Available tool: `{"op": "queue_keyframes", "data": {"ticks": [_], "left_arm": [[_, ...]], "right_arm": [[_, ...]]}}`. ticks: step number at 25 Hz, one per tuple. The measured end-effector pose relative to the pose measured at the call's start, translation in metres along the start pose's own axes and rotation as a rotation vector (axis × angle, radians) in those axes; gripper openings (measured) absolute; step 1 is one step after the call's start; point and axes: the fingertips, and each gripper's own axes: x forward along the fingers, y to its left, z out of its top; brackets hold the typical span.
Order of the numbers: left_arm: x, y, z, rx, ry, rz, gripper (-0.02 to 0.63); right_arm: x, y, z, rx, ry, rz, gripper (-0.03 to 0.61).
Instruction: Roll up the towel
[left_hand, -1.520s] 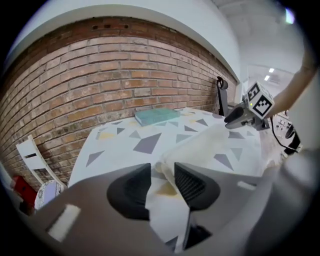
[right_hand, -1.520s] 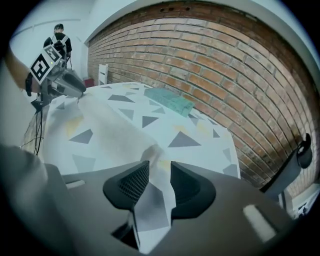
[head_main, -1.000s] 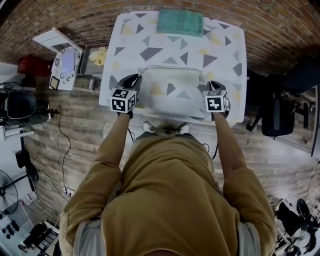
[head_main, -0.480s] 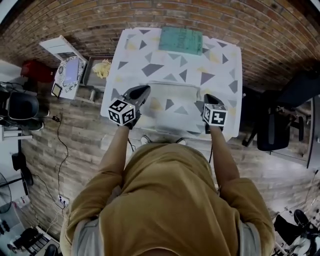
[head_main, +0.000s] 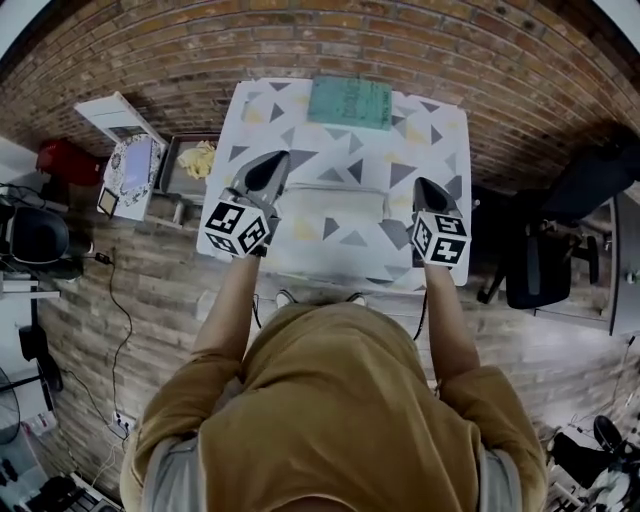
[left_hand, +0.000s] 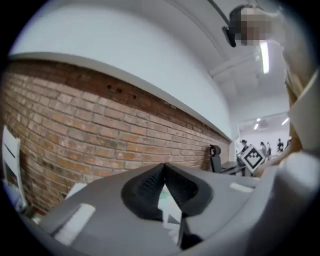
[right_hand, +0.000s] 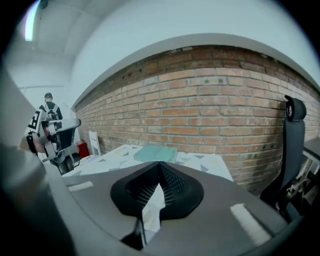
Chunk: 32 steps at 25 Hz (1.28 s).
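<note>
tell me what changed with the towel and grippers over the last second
The left gripper and right gripper, shut on the near corners of the towel, lifted that edge off the table. The teal cloth at the far edge stayed put.

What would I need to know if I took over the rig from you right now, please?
Grippers: left gripper and right gripper are each shut on a corner of the towel.
Things: the towel hangs stretched between them over the patterned table; a green cloth lies at the far edge.
Done: both corners gripped.
Left: no roll yet; all the rolling remains.
</note>
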Motion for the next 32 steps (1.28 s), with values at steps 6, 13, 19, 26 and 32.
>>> {"op": "queue_keyframes", "data": {"ticks": [6,13,19,26,32], "left_arm": [[-0.025,0.006,0.076,0.208,-0.121,0.174,0.061],[-0.075,0.003,0.143,0.315,-0.214,0.255,0.061],[-0.12,0.008,0.17,0.358,-0.232,0.317,0.061],[-0.159,0.015,0.16,0.349,-0.187,0.372,0.061],[-0.171,0.02,0.139,0.278,-0.148,0.358,0.061]], "right_arm": [[-0.051,0.005,0.091,-0.046,-0.244,0.024,0.003],[-0.118,0.005,0.163,-0.064,-0.451,0.013,0.005],[-0.156,0.001,0.174,-0.093,-0.513,-0.042,0.005],[-0.173,0.017,0.163,-0.144,-0.487,-0.089,0.005],[-0.173,0.039,0.147,-0.148,-0.442,-0.086,0.005]]}}
